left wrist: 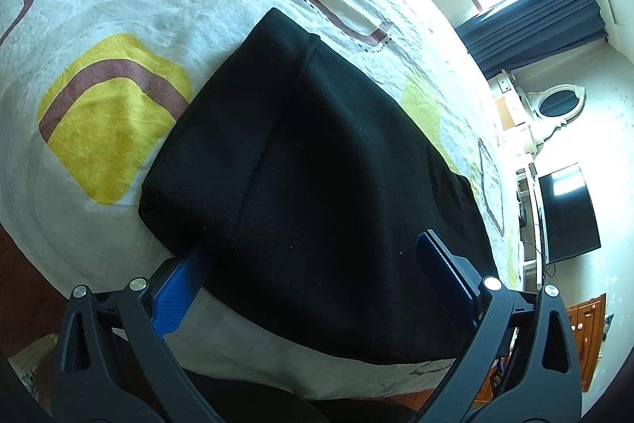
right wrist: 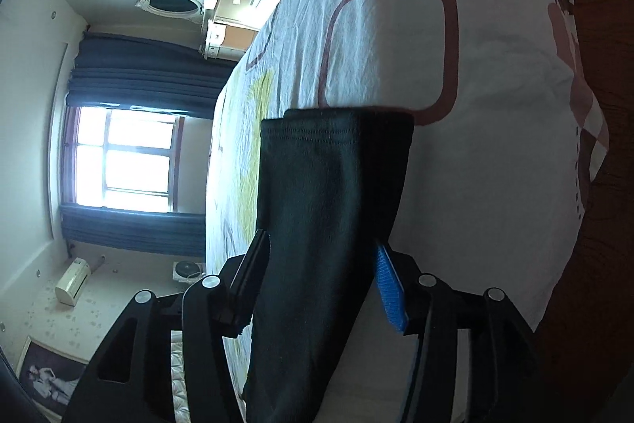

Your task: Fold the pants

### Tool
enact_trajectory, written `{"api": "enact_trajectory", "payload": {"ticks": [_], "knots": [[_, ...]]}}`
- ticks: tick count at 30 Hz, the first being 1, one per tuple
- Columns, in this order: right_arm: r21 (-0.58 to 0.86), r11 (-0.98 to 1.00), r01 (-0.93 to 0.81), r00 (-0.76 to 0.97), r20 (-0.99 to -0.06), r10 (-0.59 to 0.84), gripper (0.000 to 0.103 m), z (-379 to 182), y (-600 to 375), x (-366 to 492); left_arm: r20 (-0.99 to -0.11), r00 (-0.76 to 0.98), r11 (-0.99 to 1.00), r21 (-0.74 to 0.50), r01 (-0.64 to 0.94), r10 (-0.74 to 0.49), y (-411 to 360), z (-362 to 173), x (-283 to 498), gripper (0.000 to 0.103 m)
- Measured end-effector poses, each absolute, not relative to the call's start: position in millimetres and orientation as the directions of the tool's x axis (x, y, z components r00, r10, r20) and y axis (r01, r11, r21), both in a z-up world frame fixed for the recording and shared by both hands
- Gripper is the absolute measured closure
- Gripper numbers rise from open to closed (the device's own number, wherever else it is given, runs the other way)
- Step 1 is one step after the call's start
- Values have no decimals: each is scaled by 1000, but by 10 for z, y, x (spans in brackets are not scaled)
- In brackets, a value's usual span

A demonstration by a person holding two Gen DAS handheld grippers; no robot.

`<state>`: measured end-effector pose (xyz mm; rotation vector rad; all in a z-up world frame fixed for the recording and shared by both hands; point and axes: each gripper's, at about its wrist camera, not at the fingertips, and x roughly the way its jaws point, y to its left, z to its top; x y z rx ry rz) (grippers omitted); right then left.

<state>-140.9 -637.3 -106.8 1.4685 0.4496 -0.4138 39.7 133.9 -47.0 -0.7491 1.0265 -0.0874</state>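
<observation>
The patterned bedsheet (left wrist: 119,6) carries the black pants (left wrist: 317,165), folded. Left gripper (left wrist: 313,256) straddles one edge, tongs apart. Right gripper (right wrist: 321,264) stands parted around the fabric, unclamped. Risk: withdrawing tongs may snag and undo the fold.

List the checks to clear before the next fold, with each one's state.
1. Left tool open: ok; its blue pads stand wide apart, with the black pants between them.
2. Right tool let go: ok; its pads flank the pants, a gap showing at the left one.
3. Pants folded into a compact stack on the bed sheet: ok.
4. Fold edges aligned: cannot tell; the black cloth hides its layers.
5. Pants fully on the bed: ok, though near the sheet's edge.
</observation>
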Motion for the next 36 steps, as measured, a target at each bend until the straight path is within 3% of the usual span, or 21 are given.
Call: {"api": "enact_trajectory", "payload": {"ticks": [3, 7, 10, 14, 18, 23, 29, 31, 36], "knots": [[698, 192, 689, 722, -685, -100, 51, -877, -6173, -1422, -724, 543, 714, -637, -290, -426, 1418, -485, 394, 3], [573, 395, 718, 682, -693, -233, 51, -463, -6054, -1322, -703, 552, 668, -673, -316, -448, 1518, -506, 387, 3], [553, 647, 525, 744, -667, -34, 51, -186, -5805, -746, -713, 543, 679, -663, -317, -443, 1502, -511, 403, 3], [442, 887, 136, 669, -701, 247, 51, -40, -5162, 200, -745, 524, 740, -610, -284, -413, 1380, -477, 418, 3], [424, 901, -87, 526, -749, 403, 55, -97, -4799, 963, -753, 518, 757, -594, -272, -405, 1334, -468, 421, 3], [274, 906, -323, 290, -883, 370, 57, -343, -4145, 1410, -744, 522, 738, -613, -283, -417, 1351, -485, 443, 3], [262, 870, -417, 173, -917, 358, 76, -489, -3880, 1542, -751, 518, 750, -601, -278, -409, 1340, -481, 441, 3], [242, 864, -441, 180, -919, 350, 96, -446, -3852, 1504, -755, 516, 756, -594, -275, -405, 1325, -478, 442, 3], [84, 889, -451, 264, -939, 222, 99, -387, -3679, 1453, -757, 517, 760, -589, -274, -399, 1304, -484, 445, 3]]}}
